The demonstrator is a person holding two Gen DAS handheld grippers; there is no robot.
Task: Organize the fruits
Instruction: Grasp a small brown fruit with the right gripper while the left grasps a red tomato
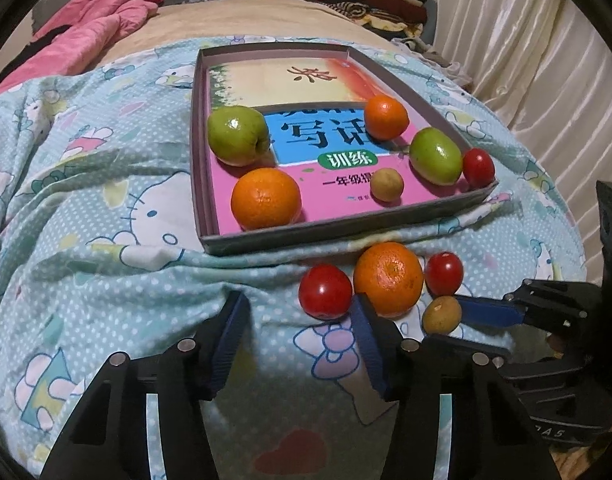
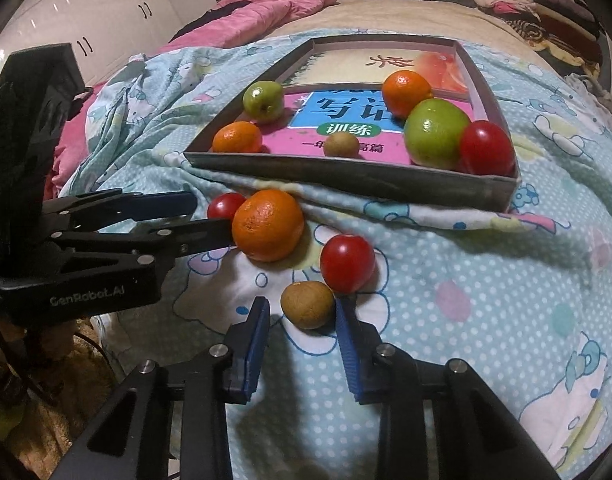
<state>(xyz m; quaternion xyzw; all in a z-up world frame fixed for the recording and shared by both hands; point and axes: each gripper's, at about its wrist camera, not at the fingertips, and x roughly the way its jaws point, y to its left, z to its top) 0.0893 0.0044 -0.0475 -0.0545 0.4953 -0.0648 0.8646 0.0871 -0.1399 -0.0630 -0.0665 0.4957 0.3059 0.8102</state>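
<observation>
Before the box's (image 2: 346,172) near wall, four fruits crowd both tongs.

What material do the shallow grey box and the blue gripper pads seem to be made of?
The shallow grey box: probably thin cardboard with a matte finish, since its walls are thin, flat and sharply folded at the corners. The blue pads of the right hand-held gripper: likely rubber or soft plastic, matte, with fine ribs across the face. Neither can be confirmed by look alone.
</observation>
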